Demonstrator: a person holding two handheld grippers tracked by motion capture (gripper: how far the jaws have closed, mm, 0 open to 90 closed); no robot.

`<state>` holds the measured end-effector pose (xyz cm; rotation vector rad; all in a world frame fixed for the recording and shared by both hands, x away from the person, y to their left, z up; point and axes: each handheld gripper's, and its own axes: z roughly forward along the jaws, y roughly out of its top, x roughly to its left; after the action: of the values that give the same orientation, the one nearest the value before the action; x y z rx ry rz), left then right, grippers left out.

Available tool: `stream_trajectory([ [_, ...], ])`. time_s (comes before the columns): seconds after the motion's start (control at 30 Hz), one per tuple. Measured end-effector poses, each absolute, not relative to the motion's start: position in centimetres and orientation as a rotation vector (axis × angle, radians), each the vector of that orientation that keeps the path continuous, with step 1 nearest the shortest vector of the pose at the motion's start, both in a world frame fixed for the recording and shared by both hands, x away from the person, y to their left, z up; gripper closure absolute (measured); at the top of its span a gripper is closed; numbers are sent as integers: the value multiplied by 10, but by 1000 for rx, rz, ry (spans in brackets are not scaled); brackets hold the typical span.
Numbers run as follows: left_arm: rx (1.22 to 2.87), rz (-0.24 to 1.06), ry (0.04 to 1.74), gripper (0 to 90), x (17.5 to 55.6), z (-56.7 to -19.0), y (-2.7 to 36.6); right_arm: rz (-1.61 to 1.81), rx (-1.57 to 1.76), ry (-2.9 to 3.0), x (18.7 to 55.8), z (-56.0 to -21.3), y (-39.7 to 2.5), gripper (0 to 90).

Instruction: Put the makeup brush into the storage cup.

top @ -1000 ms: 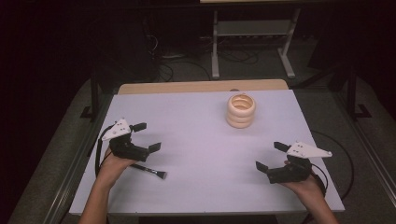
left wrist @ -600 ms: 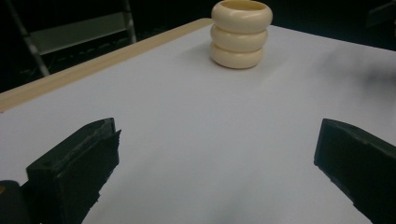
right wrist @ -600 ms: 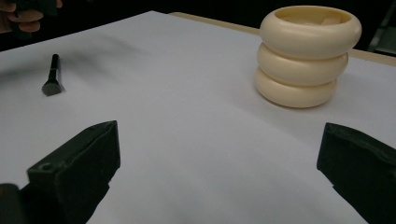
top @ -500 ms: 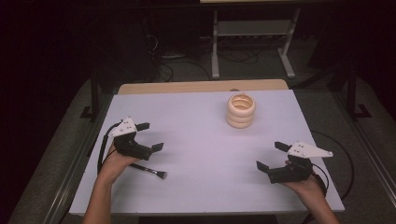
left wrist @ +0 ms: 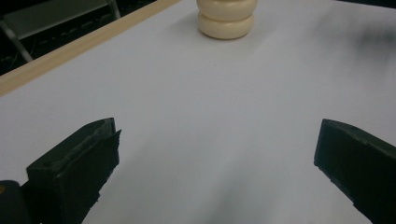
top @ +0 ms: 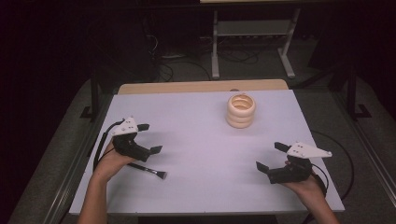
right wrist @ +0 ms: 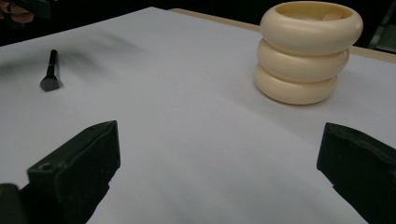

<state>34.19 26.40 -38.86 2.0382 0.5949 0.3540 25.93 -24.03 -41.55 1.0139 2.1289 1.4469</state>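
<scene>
Since a second ago the left gripper (top: 145,138) has drifted a little forward and inward, away from the small black brush (top: 148,171) that lies flat on the white surface (top: 196,140) just beside the left hand; its fingers stand wide apart and empty, perhaps aimed past the brush toward the holder. Farther right and back, the cream ribbed holder (top: 241,111) stands upright, open mouth up, ready to receive something. Near the front right edge, the right gripper (top: 271,157) hovers with fingers likewise spread, holding nothing.
</scene>
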Motion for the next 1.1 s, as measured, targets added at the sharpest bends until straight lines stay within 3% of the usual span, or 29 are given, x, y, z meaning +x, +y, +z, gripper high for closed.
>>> stream_trajectory([
  [0.1, 2077, 350, 580, 0, 341, -388, 265, 1447, 1016, 2128, 259, -415, -240, 0],
  [0.2, 2122, 353, 563, 67, 340, -388, 264, 1443, 1019, 2128, 259, -416, -241, 0],
  [1.1, 2410, 267, 531, 71, 333, -392, 259, 1440, 1014, 2139, 260, -416, -240, 0],
])
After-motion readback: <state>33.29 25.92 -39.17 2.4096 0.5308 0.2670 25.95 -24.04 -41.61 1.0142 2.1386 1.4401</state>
